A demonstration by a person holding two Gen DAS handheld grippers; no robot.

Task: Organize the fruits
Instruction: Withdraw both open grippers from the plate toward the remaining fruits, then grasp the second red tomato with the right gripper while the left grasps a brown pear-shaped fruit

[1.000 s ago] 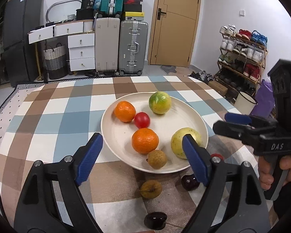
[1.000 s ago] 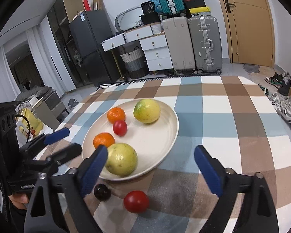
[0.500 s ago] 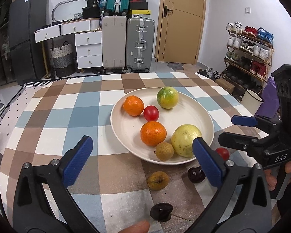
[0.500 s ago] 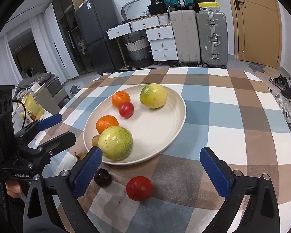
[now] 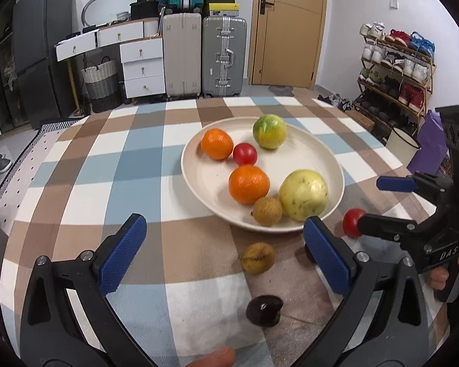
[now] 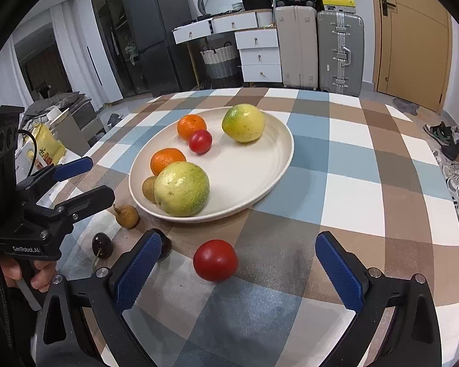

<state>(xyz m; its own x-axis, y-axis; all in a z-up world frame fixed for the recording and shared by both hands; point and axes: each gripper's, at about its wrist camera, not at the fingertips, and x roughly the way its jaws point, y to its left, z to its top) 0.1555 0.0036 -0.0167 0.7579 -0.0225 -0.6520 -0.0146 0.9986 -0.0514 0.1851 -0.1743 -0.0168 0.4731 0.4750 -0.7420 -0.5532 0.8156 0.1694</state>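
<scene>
A cream plate [image 5: 324, 159] [image 6: 260, 180] on the checked tablecloth holds two oranges, a small tomato, two yellow-green fruits and a brown longan. Loose on the cloth near me lie a brown longan [image 5: 257, 257] [image 6: 127, 216], a dark cherry [image 5: 264, 310] [image 6: 102, 245], a second dark fruit partly hidden behind a finger [image 6: 165, 246], and a red tomato [image 6: 215, 260] [image 5: 352, 222]. My left gripper [image 5: 226, 258] is open and empty, above the loose longan. My right gripper [image 6: 240, 270] is open and empty, with the red tomato between its fingers' line.
The checked table ends at the far side, with suitcases [image 5: 225, 56], white drawers [image 5: 142, 67] and a door beyond. A shoe rack [image 5: 394, 70] stands to the right. A fridge [image 6: 150, 36] and floor clutter lie to the left.
Both grippers have pulled back from the plate toward the near table edge. The loose fruits now sit closer to the fingers. Nothing was picked up.
</scene>
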